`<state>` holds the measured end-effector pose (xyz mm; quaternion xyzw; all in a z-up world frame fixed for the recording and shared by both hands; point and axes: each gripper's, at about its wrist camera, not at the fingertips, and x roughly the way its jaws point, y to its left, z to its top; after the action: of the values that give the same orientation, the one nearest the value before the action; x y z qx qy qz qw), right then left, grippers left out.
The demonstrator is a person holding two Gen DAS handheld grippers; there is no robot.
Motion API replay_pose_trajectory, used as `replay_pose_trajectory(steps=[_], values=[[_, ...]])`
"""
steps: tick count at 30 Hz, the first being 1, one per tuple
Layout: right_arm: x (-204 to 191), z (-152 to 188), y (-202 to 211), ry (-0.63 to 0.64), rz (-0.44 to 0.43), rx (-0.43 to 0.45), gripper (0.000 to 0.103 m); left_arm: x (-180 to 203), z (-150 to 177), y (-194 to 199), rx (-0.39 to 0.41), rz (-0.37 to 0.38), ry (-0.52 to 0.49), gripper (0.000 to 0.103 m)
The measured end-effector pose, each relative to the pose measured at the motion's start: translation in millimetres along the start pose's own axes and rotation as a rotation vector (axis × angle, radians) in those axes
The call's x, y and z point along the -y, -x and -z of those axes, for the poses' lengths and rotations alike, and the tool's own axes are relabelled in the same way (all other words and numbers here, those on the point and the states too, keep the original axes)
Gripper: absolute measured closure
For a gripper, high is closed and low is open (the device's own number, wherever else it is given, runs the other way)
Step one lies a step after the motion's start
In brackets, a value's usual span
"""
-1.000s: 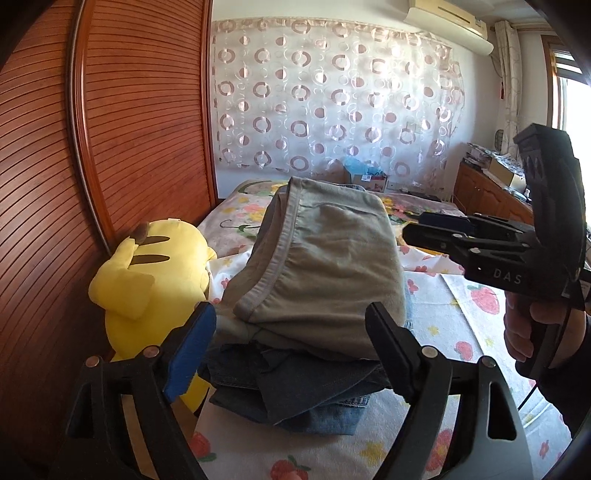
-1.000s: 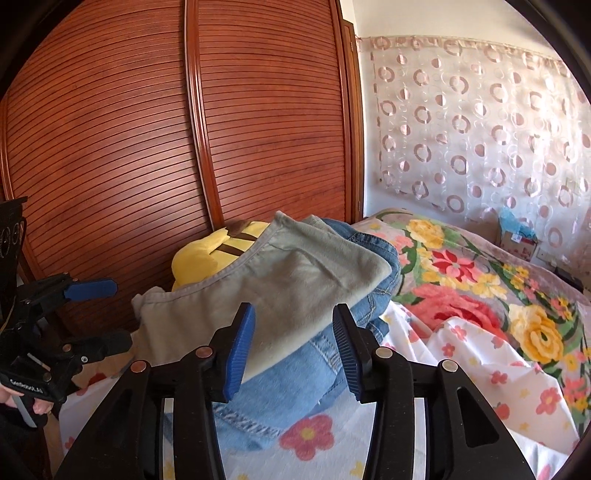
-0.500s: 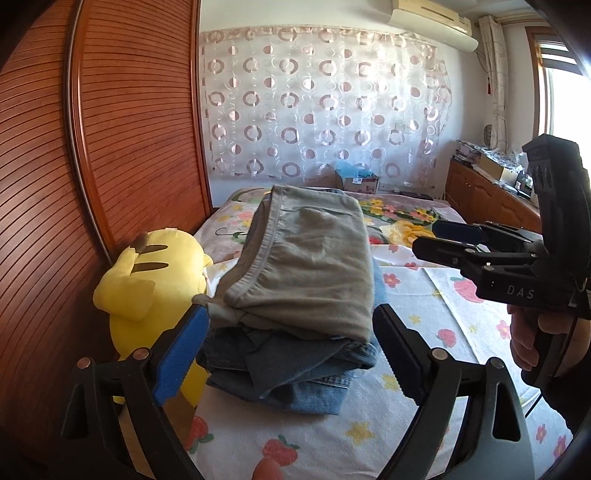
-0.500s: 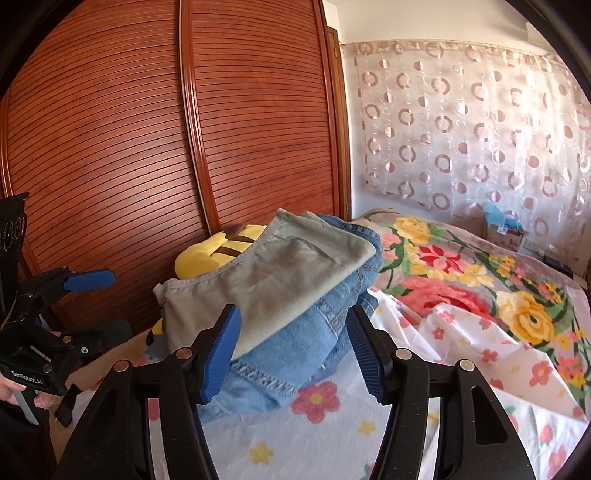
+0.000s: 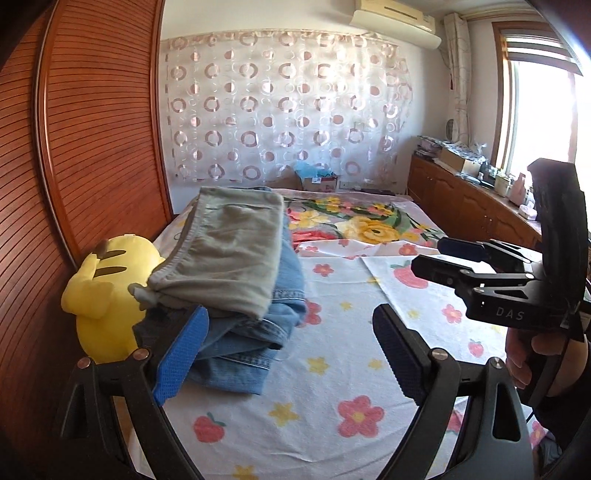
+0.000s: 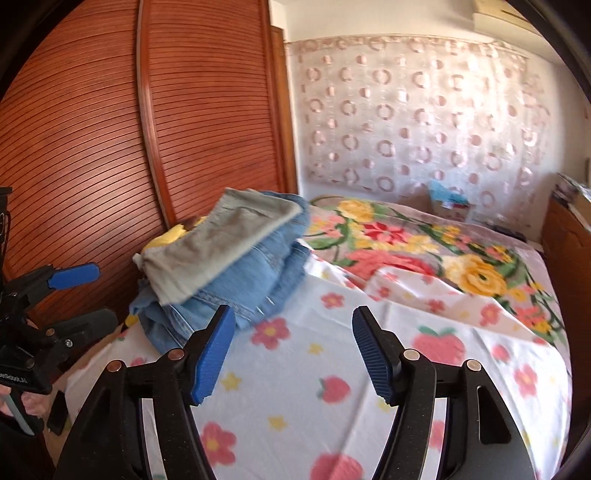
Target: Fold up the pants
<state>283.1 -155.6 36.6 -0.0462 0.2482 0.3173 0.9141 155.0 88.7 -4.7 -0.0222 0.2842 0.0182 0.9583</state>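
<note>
You are in a home bedroom: a bed under a white flower-and-strawberry print sheet (image 5: 332, 369), a slatted reddish-brown wooden wardrobe (image 6: 110, 147), a sheer curtain with pink rings (image 5: 280, 103), a wall-mounted air conditioner (image 5: 395, 18) and a yellow plush toy (image 5: 103, 295).

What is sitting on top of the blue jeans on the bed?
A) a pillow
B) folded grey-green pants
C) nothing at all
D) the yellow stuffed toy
B, because the folded grey-green pants lie right on the blue jeans, while the yellow stuffed toy sits beside the pile next to the wooden wardrobe.
</note>
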Motion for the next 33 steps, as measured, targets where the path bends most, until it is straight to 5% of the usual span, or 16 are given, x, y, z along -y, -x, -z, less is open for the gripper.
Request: replay_pose_trajectory(steps=[23, 33], values=[[-53.4, 62.3, 123.6, -0.141, 0.243, 0.005, 0.028, 82.9, 33.5, 41.7, -0.019, 0.100, -0.060, 0.012], [-85.4, 70.9, 172.2, -0.191, 0.295, 0.058, 0.028, 102.2, 35.2, 81.0, 0.030, 0.096, -0.088, 0.012]])
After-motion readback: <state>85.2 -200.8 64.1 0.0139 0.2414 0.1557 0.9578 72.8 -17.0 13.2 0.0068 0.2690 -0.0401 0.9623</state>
